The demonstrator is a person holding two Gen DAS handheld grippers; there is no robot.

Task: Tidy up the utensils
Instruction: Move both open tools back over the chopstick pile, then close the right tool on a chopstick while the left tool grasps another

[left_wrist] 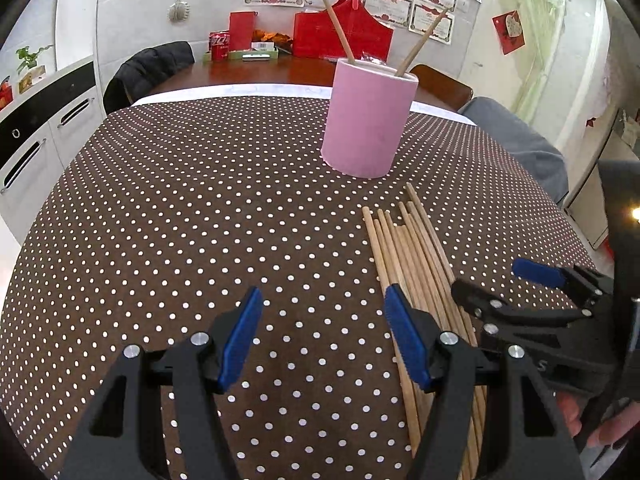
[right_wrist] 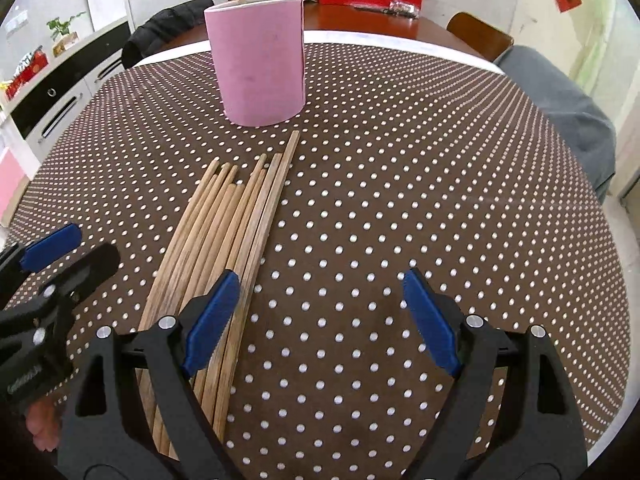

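Left gripper and right gripper gaped wide, empty; chopsticks lay between them, pink holder ahead.

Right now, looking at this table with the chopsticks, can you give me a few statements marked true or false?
1. The pink cup holds two chopsticks. True.
2. The left gripper is clamped on a chopstick. False: it is open and holds nothing.
3. The loose chopsticks lie flat on the dotted tablecloth. True.
4. The right gripper carries the cup. False: it is open and empty; the cup stands on the table.
5. The cup lies tipped over. False: it stands upright.
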